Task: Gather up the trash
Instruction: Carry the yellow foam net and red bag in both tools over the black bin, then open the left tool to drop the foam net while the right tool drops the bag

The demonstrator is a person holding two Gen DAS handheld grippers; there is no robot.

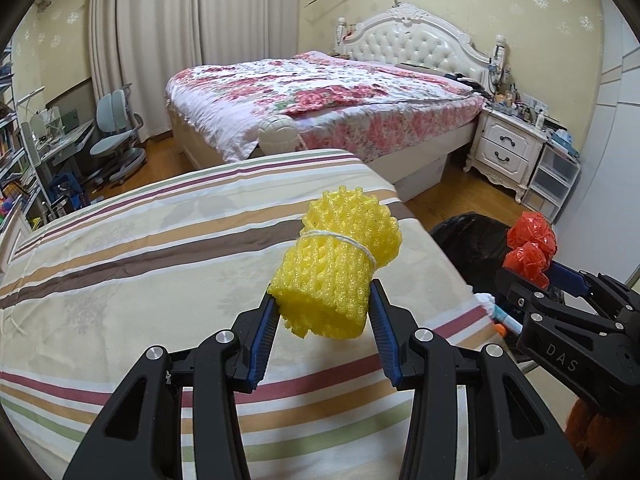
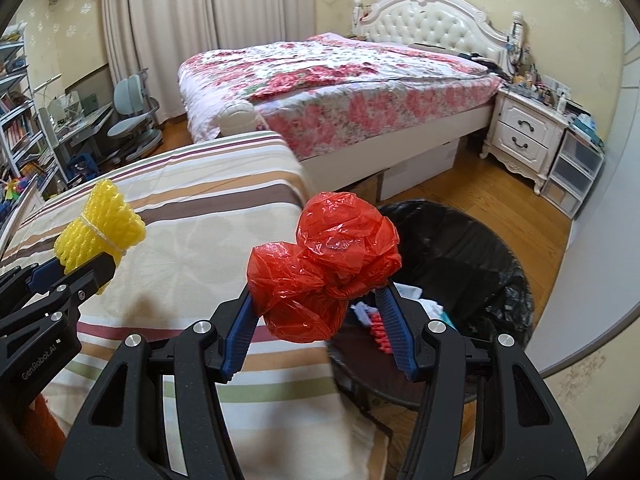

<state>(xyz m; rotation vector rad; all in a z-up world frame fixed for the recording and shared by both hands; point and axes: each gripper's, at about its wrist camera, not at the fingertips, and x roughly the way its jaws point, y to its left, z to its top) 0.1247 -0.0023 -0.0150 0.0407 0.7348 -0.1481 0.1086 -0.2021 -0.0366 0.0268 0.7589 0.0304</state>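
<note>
Left gripper (image 1: 324, 312) around yellow foam net (image 1: 340, 264)

You're looking at a striped bedsheet (image 1: 168, 248) filling the lower left of both views, its cover lying flat with faint leaf prints. Off its right edge, a black-lined trash bin (image 2: 472, 240) is sitting on the wooden floor (image 2: 492, 184), with white scraps (image 2: 424, 300) lying inside.

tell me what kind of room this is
A home bedroom, most likely. A double bed with a floral quilt and tufted white headboard stands beside a white nightstand, with a desk chair by the curtains and a striped bedspread up close.
</note>
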